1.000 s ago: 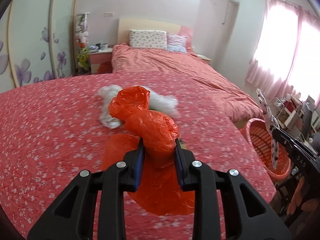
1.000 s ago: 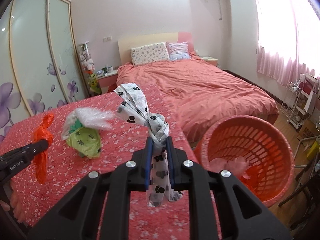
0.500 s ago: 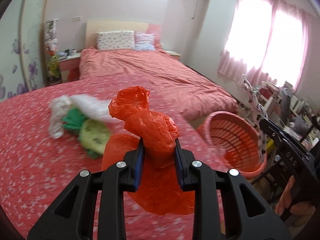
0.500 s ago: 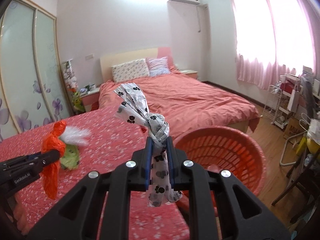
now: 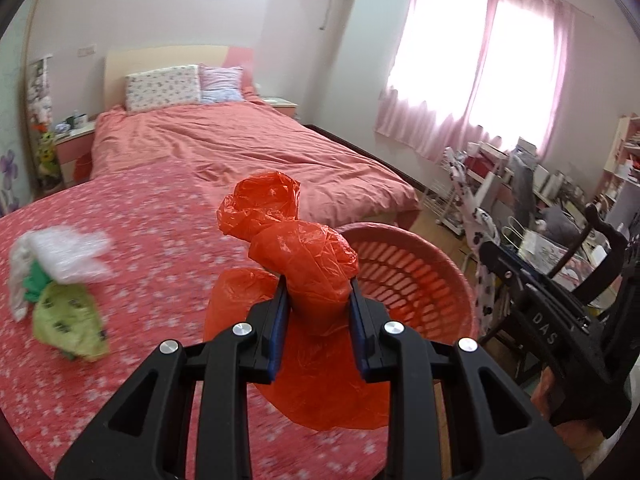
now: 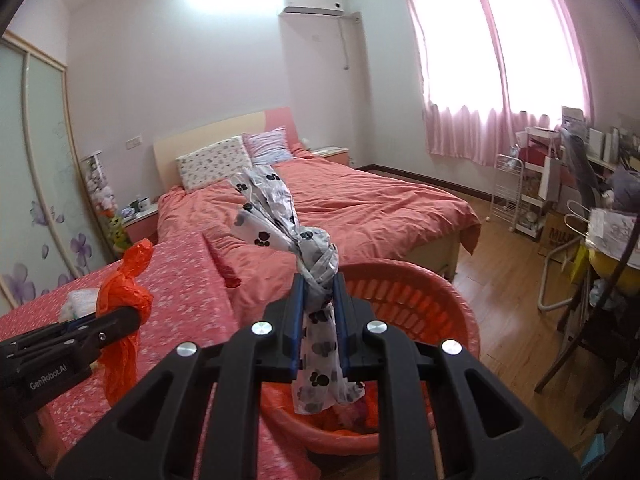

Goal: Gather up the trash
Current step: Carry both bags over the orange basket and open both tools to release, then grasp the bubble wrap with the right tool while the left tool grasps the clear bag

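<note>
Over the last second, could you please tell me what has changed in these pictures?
Both tools swung away from the table toward the orange basket. The right tool now holds the paw-print bag over it; the left tool brings the orange bag near its rim. Neither grip changed, and the white and green bags stayed put.

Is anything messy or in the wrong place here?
Yes: a crumpled white bag and a green bag lie loose on the flowered bedspread, not in the red basket. They look like leftover trash.
</note>
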Motion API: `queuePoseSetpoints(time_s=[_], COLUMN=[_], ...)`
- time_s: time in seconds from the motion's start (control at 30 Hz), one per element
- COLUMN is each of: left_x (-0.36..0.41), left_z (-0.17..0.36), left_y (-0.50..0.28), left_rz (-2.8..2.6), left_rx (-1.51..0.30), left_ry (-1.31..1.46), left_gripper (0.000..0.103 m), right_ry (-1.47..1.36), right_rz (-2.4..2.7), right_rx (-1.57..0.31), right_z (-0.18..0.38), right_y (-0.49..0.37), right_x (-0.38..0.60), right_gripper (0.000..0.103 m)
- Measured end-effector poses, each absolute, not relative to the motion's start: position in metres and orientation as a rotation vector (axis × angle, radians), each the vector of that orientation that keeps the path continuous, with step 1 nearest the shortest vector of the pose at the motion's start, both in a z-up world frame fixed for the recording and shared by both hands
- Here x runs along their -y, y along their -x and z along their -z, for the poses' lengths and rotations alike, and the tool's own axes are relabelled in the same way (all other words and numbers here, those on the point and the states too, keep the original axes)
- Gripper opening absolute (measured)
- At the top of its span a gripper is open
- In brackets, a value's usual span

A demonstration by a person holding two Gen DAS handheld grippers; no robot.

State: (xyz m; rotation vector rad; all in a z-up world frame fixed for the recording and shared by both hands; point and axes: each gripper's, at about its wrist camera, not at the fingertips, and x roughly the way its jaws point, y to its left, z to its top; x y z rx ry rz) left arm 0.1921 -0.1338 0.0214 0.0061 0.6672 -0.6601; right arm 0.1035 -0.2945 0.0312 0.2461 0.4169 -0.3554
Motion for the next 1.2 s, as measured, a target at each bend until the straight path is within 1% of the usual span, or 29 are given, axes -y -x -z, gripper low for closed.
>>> queuePoseSetpoints(time_s=[0.3, 0.63, 0.67, 0.73, 0.77, 0.8, 0.83, 0.87, 0.9, 0.93, 1.03, 1.1, 1.2], left_x=[0.175, 0.205, 0.207, 0.211, 0.213, 0.215, 0.215, 0.216, 0.215, 0.214, 0.208, 0.202, 0.191], left_z=[-0.01, 0.002, 0.003, 0.008, 0.01, 0.014, 0.016, 0.018, 0.021, 0.022, 0.026, 0.026, 0.024], left_y=[-0.197, -0.205, -0.205, -0.208, -0.209, -0.21, -0.212, -0.212, -0.213, -0.214, -0.217, -0.216, -0.213], left_rz=[0.74, 0.777, 0.779, 0.774, 0.774, 0.771, 0.768, 0.762, 0.756, 0.75, 0.724, 0.699, 0.662], left_rx=[-0.7, -0.737, -0.74, -0.751, -0.758, -0.769, -0.776, -0.783, -0.791, -0.795, -0.808, -0.807, -0.792], left_ry=[-0.033, -0.057, -0.062, -0.073, -0.075, -0.077, -0.079, -0.08, -0.078, -0.078, -0.085, -0.088, -0.102], left_gripper=[0.028, 0.028, 0.028, 0.03, 0.033, 0.035, 0.04, 0.045, 0.047, 0.049, 0.049, 0.049, 0.054], right_ry=[-0.296, -0.336, -0.342, -0.358, -0.366, -0.371, -0.375, -0.383, -0.388, -0.392, -0.394, -0.392, -0.361], right_rz=[0.393, 0.413, 0.413, 0.41, 0.409, 0.408, 0.408, 0.409, 0.408, 0.411, 0.42, 0.429, 0.441], right_rx=[-0.434, -0.446, -0.449, -0.452, -0.454, -0.459, -0.461, -0.464, -0.465, -0.467, -0.47, -0.465, -0.466], right_z=[-0.011, 0.004, 0.006, 0.008, 0.01, 0.012, 0.014, 0.016, 0.017, 0.019, 0.021, 0.022, 0.02], right_y=[-0.111, -0.125, -0.127, -0.13, -0.132, -0.134, -0.135, -0.136, -0.136, -0.137, -0.135, -0.133, -0.132], right_x=[0.328, 0.349, 0.352, 0.355, 0.358, 0.36, 0.363, 0.365, 0.367, 0.368, 0.367, 0.366, 0.362], right_gripper=[0.015, 0.016, 0.019, 0.019, 0.02, 0.024, 0.027, 0.031, 0.034, 0.035, 0.042, 0.05, 0.054])
